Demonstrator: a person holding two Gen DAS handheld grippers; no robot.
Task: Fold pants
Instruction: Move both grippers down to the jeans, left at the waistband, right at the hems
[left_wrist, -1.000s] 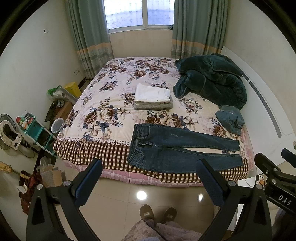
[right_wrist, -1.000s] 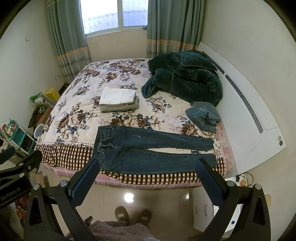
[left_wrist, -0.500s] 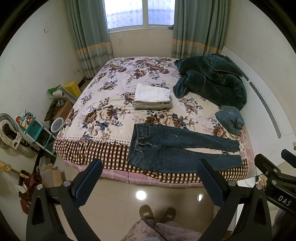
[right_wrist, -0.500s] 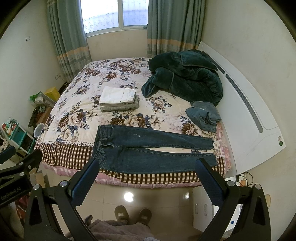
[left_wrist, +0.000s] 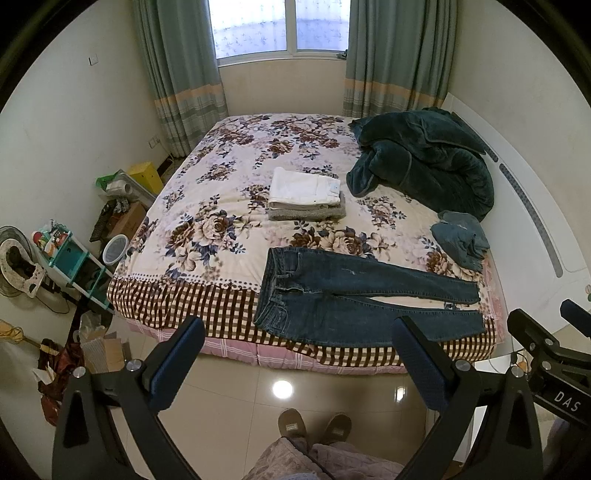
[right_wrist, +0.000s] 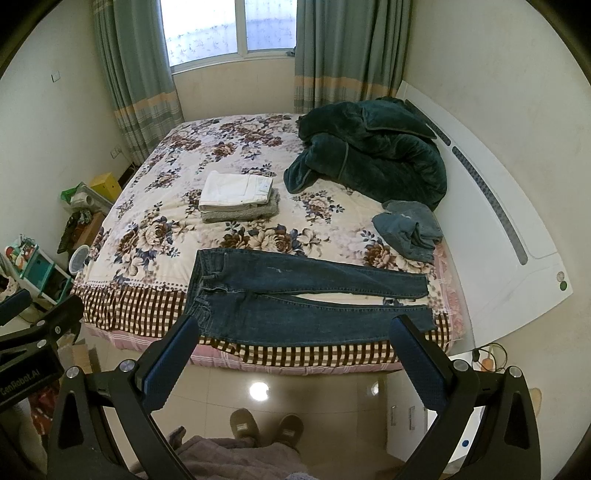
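Both the left gripper (left_wrist: 297, 358) and right gripper (right_wrist: 295, 356) hung wide open, empty; jeans (left_wrist: 354, 299) ahead overhung the bed (left_wrist: 229, 192) edge, so a careless tug risked sliding them off.

Left black two-finger gripper (left_wrist: 295, 350): dark blue pads (left_wrist: 177, 365), silver screws. Right black two-finger gripper (right_wrist: 293, 350): same build, body marked "DAS". Person wears brown slippers (left_wrist: 291, 428), quilted mauve-grey trousers (left_wrist: 325, 461).
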